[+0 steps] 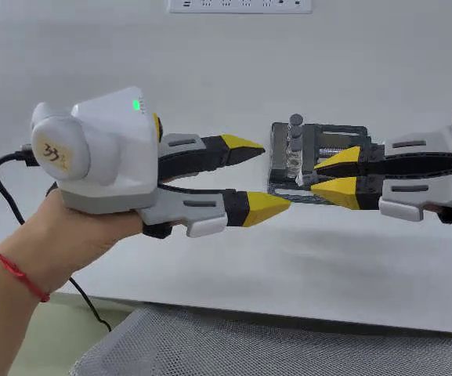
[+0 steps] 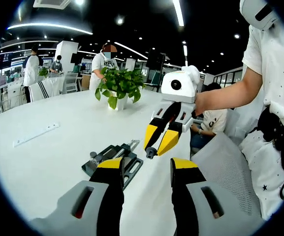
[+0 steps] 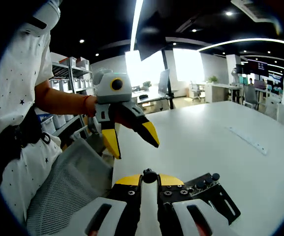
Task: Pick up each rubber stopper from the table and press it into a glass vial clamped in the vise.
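A dark vise (image 1: pixel 331 139) stands on the white table (image 1: pixel 210 70), with stoppered glass vials (image 1: pixel 296 131) clamped upright in it. My right gripper (image 1: pixel 313 177) comes in from the right, just in front of the vise. It is shut on a small dark rubber stopper (image 3: pixel 149 175), which sticks out past the yellow tips (image 2: pixel 150 154). My left gripper (image 1: pixel 257 176), held in a hand, hovers open to the left of the vise with nothing between its jaws. The two grippers point at each other, tips a short way apart. The vise (image 2: pixel 113 158) lies below both grippers.
A power strip (image 1: pixel 241 5) is on the wall behind the table. A mesh chair (image 1: pixel 249 345) sits at the table's near edge. A black cable (image 1: pixel 2 184) trails from the left gripper. A potted plant (image 2: pixel 119 86) and a white strip (image 2: pixel 36 134) lie farther along the table.
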Available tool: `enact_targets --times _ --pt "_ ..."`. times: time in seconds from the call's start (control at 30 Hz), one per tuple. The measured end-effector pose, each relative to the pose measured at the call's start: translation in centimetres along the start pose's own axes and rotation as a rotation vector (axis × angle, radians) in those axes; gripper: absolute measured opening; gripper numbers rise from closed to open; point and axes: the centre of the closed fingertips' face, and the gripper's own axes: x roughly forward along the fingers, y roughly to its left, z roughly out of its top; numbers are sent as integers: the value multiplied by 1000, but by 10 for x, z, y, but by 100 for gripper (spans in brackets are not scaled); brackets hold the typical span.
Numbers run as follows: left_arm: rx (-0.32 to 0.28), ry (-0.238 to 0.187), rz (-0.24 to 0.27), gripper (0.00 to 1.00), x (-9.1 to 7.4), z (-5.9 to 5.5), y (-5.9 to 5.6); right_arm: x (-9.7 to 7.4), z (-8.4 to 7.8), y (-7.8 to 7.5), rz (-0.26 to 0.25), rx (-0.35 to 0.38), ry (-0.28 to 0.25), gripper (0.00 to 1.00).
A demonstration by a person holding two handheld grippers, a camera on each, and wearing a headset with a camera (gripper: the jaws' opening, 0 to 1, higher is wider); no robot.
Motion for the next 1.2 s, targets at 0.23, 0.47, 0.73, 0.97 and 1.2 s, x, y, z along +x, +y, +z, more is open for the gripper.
enact_targets --times 0.23,0.47,0.73,0.97,1.2 --pt "27 -5 -35 21 3 7 -8 -3 12 7 13 -4 -25 7" --pt "46 -14 -62 12 6 12 -14 -4 21 13 25 9 -57 7" --pt "49 -27 -74 9 7 16 -17 -5 27 17 30 18 -74 6" --pt "48 -34 -80 6 8 18 -18 -4 30 19 32 17 -79 6" --pt "41 -38 -88 4 8 19 -20 -6 31 18 36 15 -82 6"
